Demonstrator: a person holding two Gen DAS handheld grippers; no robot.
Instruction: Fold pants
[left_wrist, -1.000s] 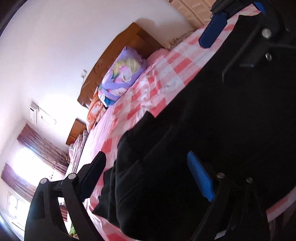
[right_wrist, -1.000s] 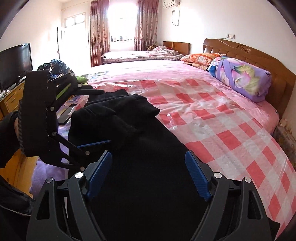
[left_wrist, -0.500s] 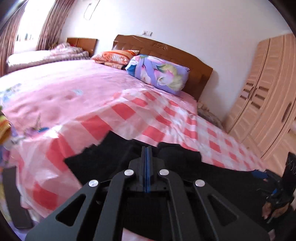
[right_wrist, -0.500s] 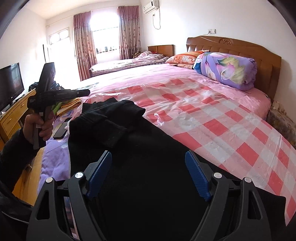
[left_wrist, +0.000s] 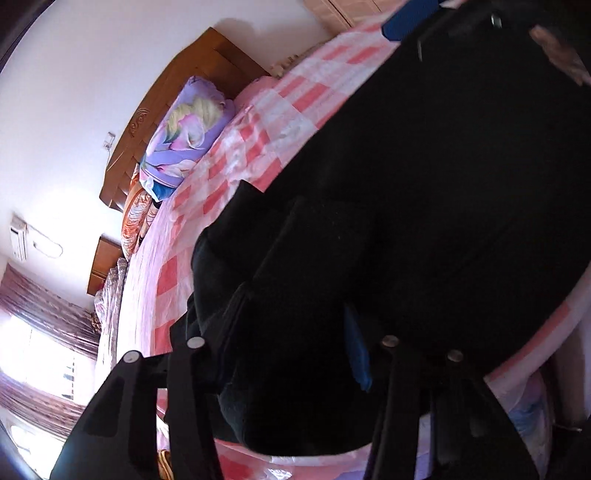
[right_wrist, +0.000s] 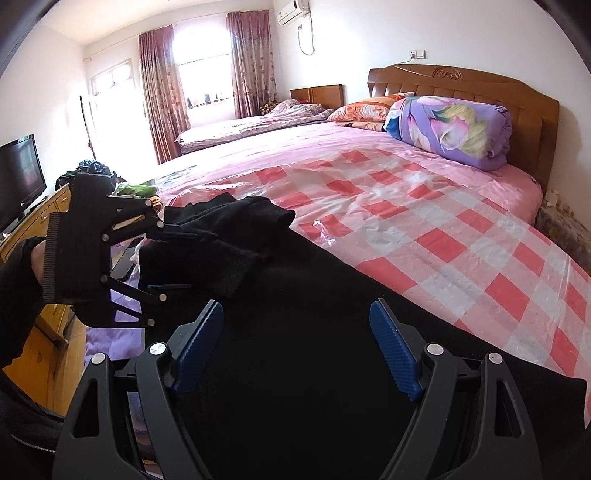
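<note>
Black pants (right_wrist: 295, 332) lie along the near edge of the pink checked bed, their cuff ends (right_wrist: 236, 229) bunched at the far left. My right gripper (right_wrist: 295, 350) is open and empty, low over the pants' middle. My left gripper (right_wrist: 173, 258) is at the cuff end with its jaws apart around the bunched leg fabric. In the left wrist view the gripper (left_wrist: 288, 354) is open with black cloth (left_wrist: 295, 295) between its fingers, one blue pad (left_wrist: 356, 350) showing.
The bed (right_wrist: 424, 206) has a wooden headboard (right_wrist: 480, 85) and a rolled purple quilt (right_wrist: 450, 125). A wooden cabinet with a TV (right_wrist: 18, 177) stands left of the bed. A second bed (right_wrist: 251, 125) is by the window.
My left gripper was shut and raised half a second ago; now it is open, tilted, and down around the cuff end. My right gripper has stayed open over the pants.
</note>
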